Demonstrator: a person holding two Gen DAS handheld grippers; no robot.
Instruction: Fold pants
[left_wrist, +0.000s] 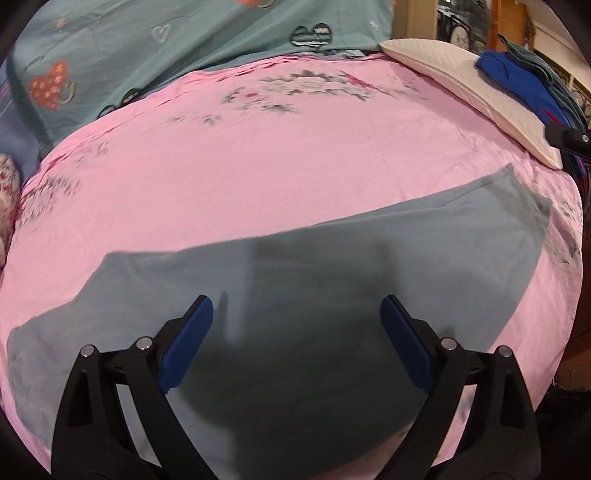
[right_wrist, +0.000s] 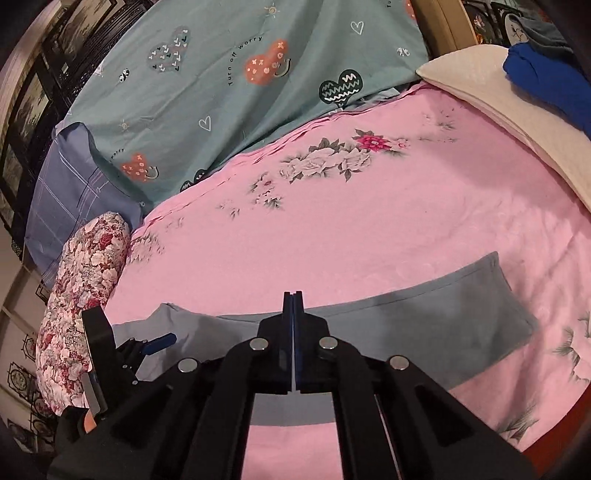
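Right gripper (right_wrist: 293, 299) is clamped shut on nothing above the grey pants (right_wrist: 424, 321), left gripper (left_wrist: 295, 314) gaping over them, so the fold could easily slump crooked.

Pants (right_wrist: 369, 325) lie on bedsheet (right_wrist: 332, 229) (pillow (right_wrist: 498, 122) behind).

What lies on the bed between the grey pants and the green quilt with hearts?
Only bare pink sheet with its printed flowers lies between the grey pants and the green quilt. The right wrist view shows it best.
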